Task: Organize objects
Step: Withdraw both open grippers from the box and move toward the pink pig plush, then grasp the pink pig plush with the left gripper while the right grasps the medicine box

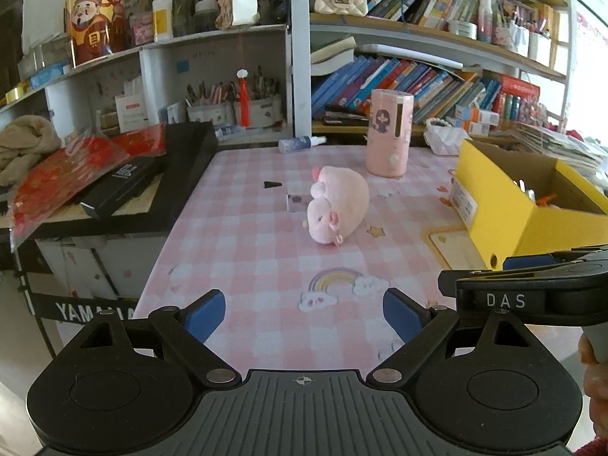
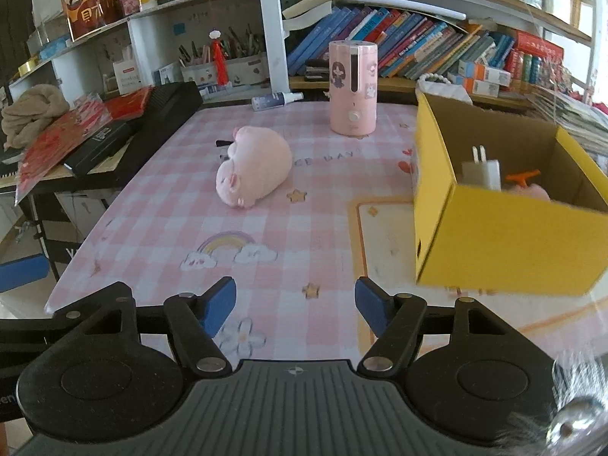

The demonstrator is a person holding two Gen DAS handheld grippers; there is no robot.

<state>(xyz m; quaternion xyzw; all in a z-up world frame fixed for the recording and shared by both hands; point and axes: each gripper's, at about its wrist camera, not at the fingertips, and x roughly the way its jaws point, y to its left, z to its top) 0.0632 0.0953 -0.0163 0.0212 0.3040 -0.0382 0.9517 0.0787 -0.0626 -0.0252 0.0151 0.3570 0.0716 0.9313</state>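
Note:
A pink plush pig [image 1: 338,205] [image 2: 252,169] lies on its side in the middle of the pink checked tablecloth [image 1: 247,258] [image 2: 304,228]. A small box [image 1: 298,202] and a black triangular piece [image 1: 273,184] sit just left of the pig. To the right stands an open yellow cardboard box [image 1: 494,209] [image 2: 505,243] holding a white plug [image 2: 482,171] and an orange item [image 2: 522,178]. My left gripper [image 1: 304,313] is open and empty over the near table edge. My right gripper [image 2: 295,306] is open and empty too, near the box's front left corner.
A tall pink cylindrical appliance [image 1: 388,133] [image 2: 352,89] stands at the back, with a spray bottle [image 1: 302,143] [image 2: 276,99] lying beside it. Shelves of books [image 1: 418,83] rise behind. A black keyboard with red packets [image 1: 76,174] borders the table's left side.

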